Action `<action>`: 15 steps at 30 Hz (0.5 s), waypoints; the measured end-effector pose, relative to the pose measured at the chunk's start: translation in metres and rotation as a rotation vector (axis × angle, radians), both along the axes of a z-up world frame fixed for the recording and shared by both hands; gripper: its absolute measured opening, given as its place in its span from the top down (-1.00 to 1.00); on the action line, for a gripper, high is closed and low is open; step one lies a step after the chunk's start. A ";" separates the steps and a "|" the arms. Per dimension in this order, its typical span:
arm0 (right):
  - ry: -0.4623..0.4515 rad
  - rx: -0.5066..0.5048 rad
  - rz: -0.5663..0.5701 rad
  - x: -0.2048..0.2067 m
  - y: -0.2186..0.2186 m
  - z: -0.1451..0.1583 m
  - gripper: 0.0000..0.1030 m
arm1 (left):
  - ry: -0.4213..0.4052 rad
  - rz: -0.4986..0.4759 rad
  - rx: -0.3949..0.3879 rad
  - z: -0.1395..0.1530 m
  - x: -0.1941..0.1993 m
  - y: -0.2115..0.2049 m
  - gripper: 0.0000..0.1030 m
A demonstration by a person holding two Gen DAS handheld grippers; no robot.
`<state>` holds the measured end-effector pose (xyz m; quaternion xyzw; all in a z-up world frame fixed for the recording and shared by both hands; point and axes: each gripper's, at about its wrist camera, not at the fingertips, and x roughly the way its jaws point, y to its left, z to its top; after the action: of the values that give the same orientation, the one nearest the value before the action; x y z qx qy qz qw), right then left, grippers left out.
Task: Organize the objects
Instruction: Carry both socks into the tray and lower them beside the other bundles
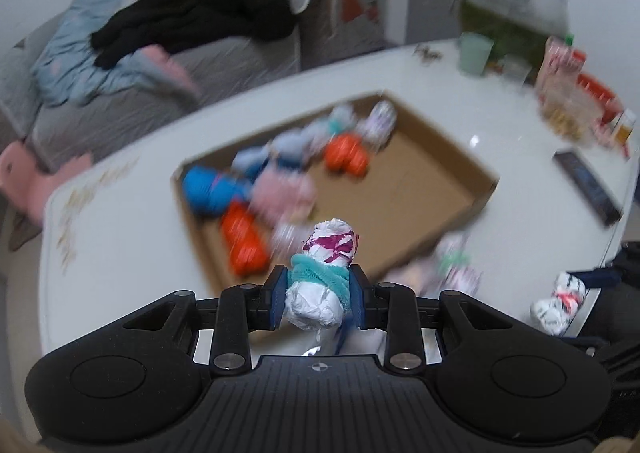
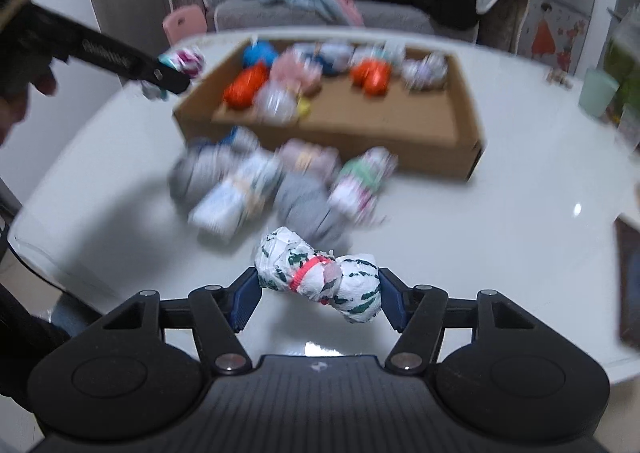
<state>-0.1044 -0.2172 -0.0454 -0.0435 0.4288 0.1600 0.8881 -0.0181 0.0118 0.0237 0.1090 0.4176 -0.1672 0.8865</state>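
My left gripper is shut on a white bundle with magenta marks and a teal band, held above the near edge of a shallow cardboard box. The box holds several rolled bundles, blue, orange and pink. My right gripper is shut on a white bundle with green marks and a red band, above the white table. This bundle also shows in the left wrist view. The left gripper shows at upper left in the right wrist view. Both views are motion-blurred.
A pile of several loose bundles lies on the table in front of the box. A remote, a green cup and snack packs stand at the table's far right. A grey sofa with clothes is behind.
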 end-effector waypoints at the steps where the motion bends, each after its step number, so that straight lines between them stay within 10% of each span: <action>1: -0.018 0.000 0.004 0.007 -0.006 0.010 -0.14 | -0.015 -0.008 -0.006 0.006 0.009 -0.005 0.25; 9: -0.164 -0.056 0.063 0.100 -0.040 0.077 -0.14 | -0.032 -0.041 -0.079 0.009 0.081 -0.042 0.25; 15: -0.154 -0.075 0.171 0.164 -0.027 0.066 -0.14 | 0.014 -0.051 -0.068 -0.030 0.113 -0.059 0.25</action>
<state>0.0594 -0.2447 0.0206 -0.1251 0.3596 0.2153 0.8993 0.0947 -0.0473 -0.0065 0.0881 0.4149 -0.2044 0.8822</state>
